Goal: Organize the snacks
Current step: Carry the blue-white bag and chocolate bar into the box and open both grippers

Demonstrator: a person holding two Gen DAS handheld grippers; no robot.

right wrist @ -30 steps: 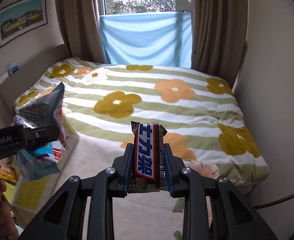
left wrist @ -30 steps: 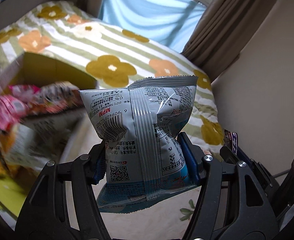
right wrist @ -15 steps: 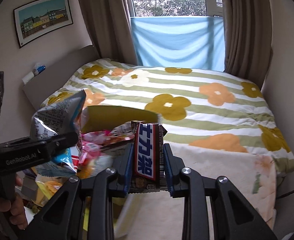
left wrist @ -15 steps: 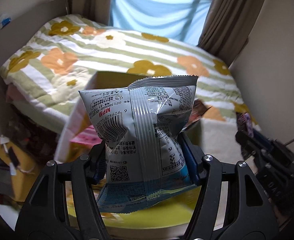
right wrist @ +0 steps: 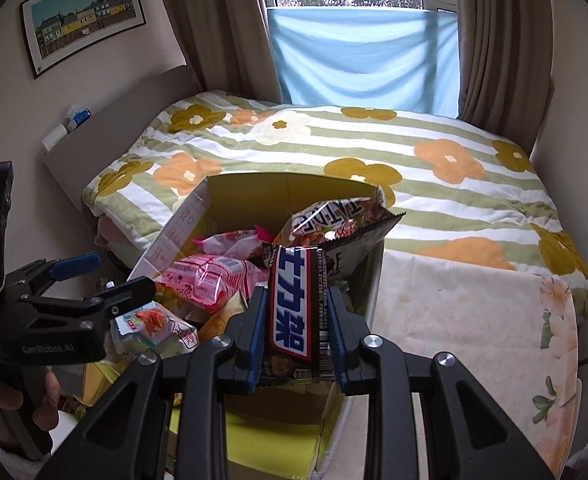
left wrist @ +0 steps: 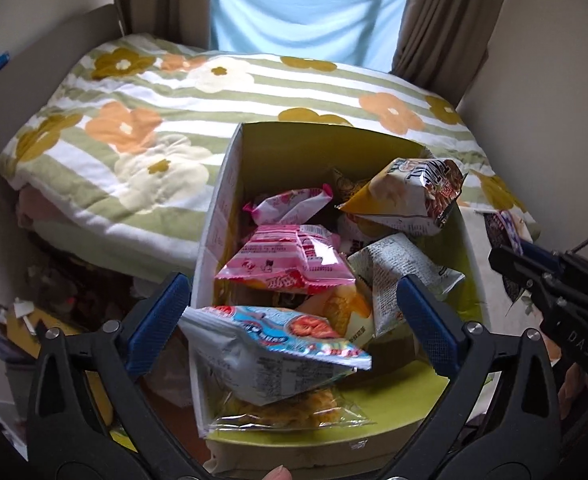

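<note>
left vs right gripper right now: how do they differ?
Left gripper has its jaws opening, wide apart, pads clear of the blue snack bag lying on the box pile. Right gripper is clamped on an upright chocolate bar. Both hover over the box.

Cardboard box: one, centre of the left wrist view, open-topped
Pink snack packets: two, mid-box; one more lies above
Blue-and-white snack bags: one, lower centre
Yellow-and-dark chip bags: one, upper right of the box
Chocolate bars: one, lower centre of the right wrist view
Tongs: two; left, right
Beds: one
Framed pictures: one, upper left
Other packets deeper in the box: count unclear
</note>
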